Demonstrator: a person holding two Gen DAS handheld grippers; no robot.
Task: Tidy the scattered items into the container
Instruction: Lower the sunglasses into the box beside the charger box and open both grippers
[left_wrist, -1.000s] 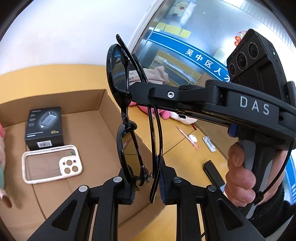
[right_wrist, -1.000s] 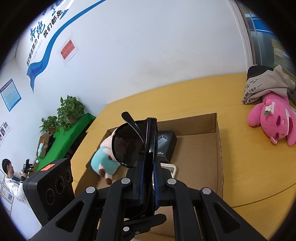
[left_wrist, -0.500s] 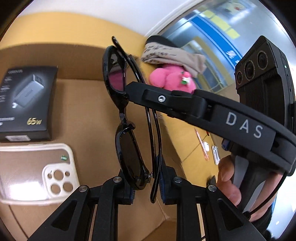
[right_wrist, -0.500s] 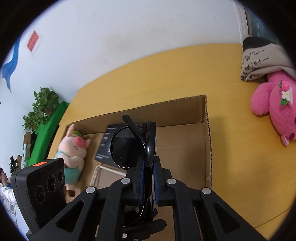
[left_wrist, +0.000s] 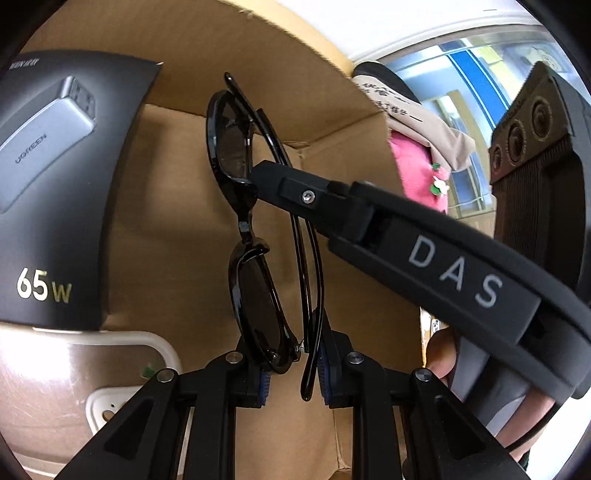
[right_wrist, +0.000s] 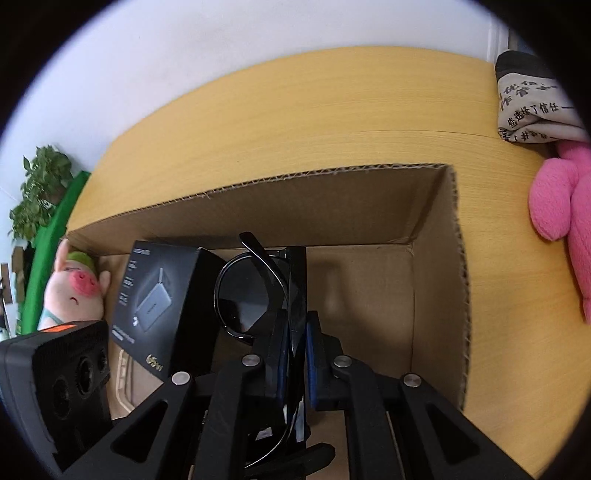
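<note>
Black folded sunglasses (left_wrist: 255, 295) hang over the floor of the open cardboard box (left_wrist: 288, 48), held by both grippers. My left gripper (left_wrist: 293, 365) is shut on their lower end, pads against the lens frame and the folded arms. My right gripper (left_wrist: 269, 177) reaches in from the right and clamps the upper lens. In the right wrist view the right gripper (right_wrist: 295, 332) is shut on the sunglasses (right_wrist: 243, 291), low inside the box (right_wrist: 332, 173). A hand shows under the right gripper's handle.
In the box lie a black charger box (left_wrist: 55, 184), a white phone case (left_wrist: 147, 343) and a pig plush (right_wrist: 74, 291) at the left wall. On the yellow table to the right sit a pink plush (right_wrist: 561, 199) and a printed cloth bag (right_wrist: 528, 103).
Both grippers have come down together with the sunglasses, from above the box rim to inside the box. The charger box and phone case now loom much closer.
</note>
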